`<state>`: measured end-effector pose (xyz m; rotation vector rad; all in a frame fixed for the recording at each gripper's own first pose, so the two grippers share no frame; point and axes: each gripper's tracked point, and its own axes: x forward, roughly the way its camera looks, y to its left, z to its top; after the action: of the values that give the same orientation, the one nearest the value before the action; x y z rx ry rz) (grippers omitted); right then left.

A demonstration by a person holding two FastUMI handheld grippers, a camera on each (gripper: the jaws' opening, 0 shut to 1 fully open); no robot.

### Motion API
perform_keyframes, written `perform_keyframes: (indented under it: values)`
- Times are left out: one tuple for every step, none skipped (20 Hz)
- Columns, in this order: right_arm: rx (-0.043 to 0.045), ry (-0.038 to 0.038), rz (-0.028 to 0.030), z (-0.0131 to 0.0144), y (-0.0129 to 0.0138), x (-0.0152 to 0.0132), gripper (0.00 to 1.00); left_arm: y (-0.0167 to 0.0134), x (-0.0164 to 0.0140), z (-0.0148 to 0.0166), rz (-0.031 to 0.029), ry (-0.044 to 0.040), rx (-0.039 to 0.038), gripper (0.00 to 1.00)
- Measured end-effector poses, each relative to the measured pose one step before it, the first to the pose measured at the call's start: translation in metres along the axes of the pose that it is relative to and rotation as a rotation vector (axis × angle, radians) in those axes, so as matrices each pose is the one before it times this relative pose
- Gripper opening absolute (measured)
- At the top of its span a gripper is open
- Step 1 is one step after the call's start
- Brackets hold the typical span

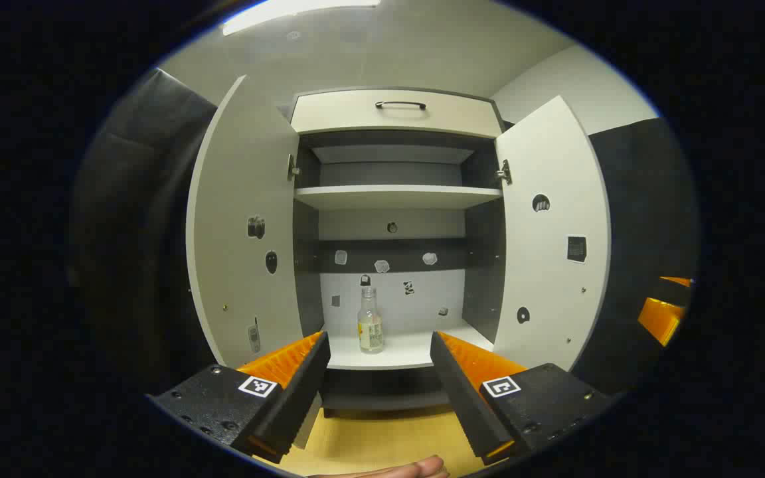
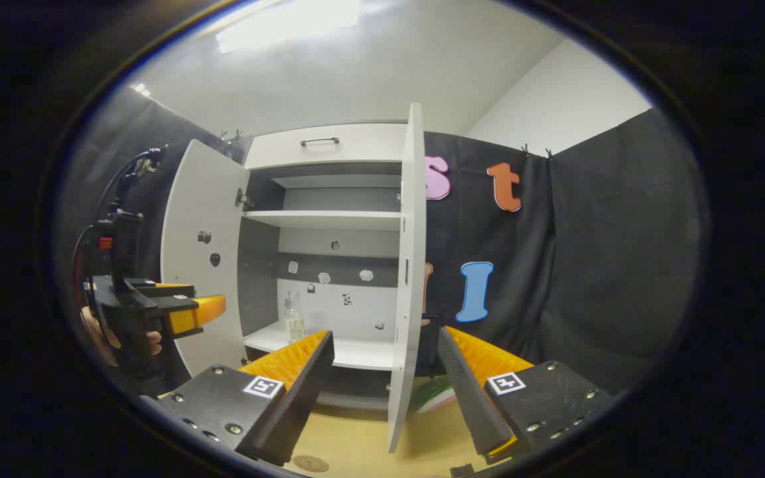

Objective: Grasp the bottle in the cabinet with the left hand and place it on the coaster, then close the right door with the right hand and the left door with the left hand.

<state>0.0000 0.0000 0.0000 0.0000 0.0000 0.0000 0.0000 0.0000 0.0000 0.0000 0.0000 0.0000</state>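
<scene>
The bottle stands upright on the cabinet's bottom shelf, near its front edge, both doors swung wide. Left gripper faces it, jaws apart; right gripper, jaws apart too, straddles the right door's edge above the wooden worktop.
</scene>
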Motion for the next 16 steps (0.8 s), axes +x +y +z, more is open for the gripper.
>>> perform_keyframes:
  values:
    - [0.00004, 0.00273, 0.00537, -0.00153, 0.00376, 0.00496, 0.96, 0.00301, 0.00494, -0.00457, 0.00256, 0.00673, -0.00117, 0.96]
    - [-0.00114, 0.00634, 0.00241, -0.00304, 0.00300, 0.00474, 0.96, 0.00451, 0.00608, -0.00311, 0.00553, 0.00459, -0.00175, 0.96]
    - [-0.00347, 0.00323, 0.00055, -0.00151, 0.00224, 0.00472, 0.96, 0.00390, 0.00580, -0.00376, 0.00351, 0.00354, -0.00145, 0.97]
    - [-0.00514, 0.00341, -0.00013, -0.00155, 0.00148, 0.00428, 0.96, 0.00390, 0.00677, -0.00289, 0.00468, 0.00501, -0.00269, 0.97]
    - [-0.00361, 0.00144, -0.00203, -0.00060, 0.00179, 0.00408, 0.96, 0.00346, 0.00562, -0.00276, 0.00355, 0.00597, -0.00172, 0.97]
    - [-0.00011, 0.00005, -0.00098, -0.00097, 0.00169, 0.00411, 0.96, 0.00301, 0.00537, -0.00182, 0.00194, 0.00441, -0.00064, 0.97]
    - [0.00324, -0.00076, 0.00017, -0.00042, 0.00262, 0.00348, 0.96, 0.00270, 0.00589, -0.00075, 0.00014, -0.00065, -0.00002, 0.93]
    - [0.00262, -0.00187, 0.00090, -0.00101, 0.00248, 0.00252, 0.96, 0.00293, 0.00544, -0.00015, 0.00170, -0.00180, -0.00086, 0.93]
    - [0.00067, 0.00144, 0.00168, -0.00107, 0.00311, 0.00187, 0.96, 0.00095, 0.00449, -0.00036, -0.00232, -0.00272, -0.00060, 0.96]
    - [-0.00055, 0.00292, 0.00005, -0.00265, 0.00269, 0.00250, 0.96, -0.00002, 0.00484, 0.00089, -0.00699, -0.00223, -0.00001, 0.97]
    - [-0.00213, 0.00372, 0.00018, -0.00127, 0.00239, 0.00258, 0.96, -0.00039, 0.00481, -0.00021, -0.00450, -0.00269, 0.00146, 0.97]
    - [-0.00177, 0.00266, 0.00119, -0.00162, 0.00274, 0.00189, 0.96, 0.00048, 0.00543, 0.00020, -0.00325, -0.00181, 0.00352, 0.97]
    - [0.00002, 0.00180, 0.00123, -0.00077, 0.00289, 0.00170, 0.96, -0.00039, 0.00500, -0.00005, -0.00283, -0.00212, 0.00358, 0.97]
    - [0.00264, -0.00155, 0.00271, -0.00077, 0.00406, 0.00103, 0.96, 0.00023, 0.00436, -0.00052, -0.00089, 0.00176, 0.00302, 0.97]
    - [0.00672, -0.00271, 0.00690, 0.00041, 0.00409, 0.00097, 0.96, -0.00106, 0.00401, -0.00063, -0.00579, -0.00011, 0.00200, 0.96]
    - [0.00705, -0.00278, 0.00721, -0.00097, 0.00502, 0.00223, 0.96, -0.00016, 0.00359, -0.00009, -0.00254, -0.00365, 0.00248, 0.97]
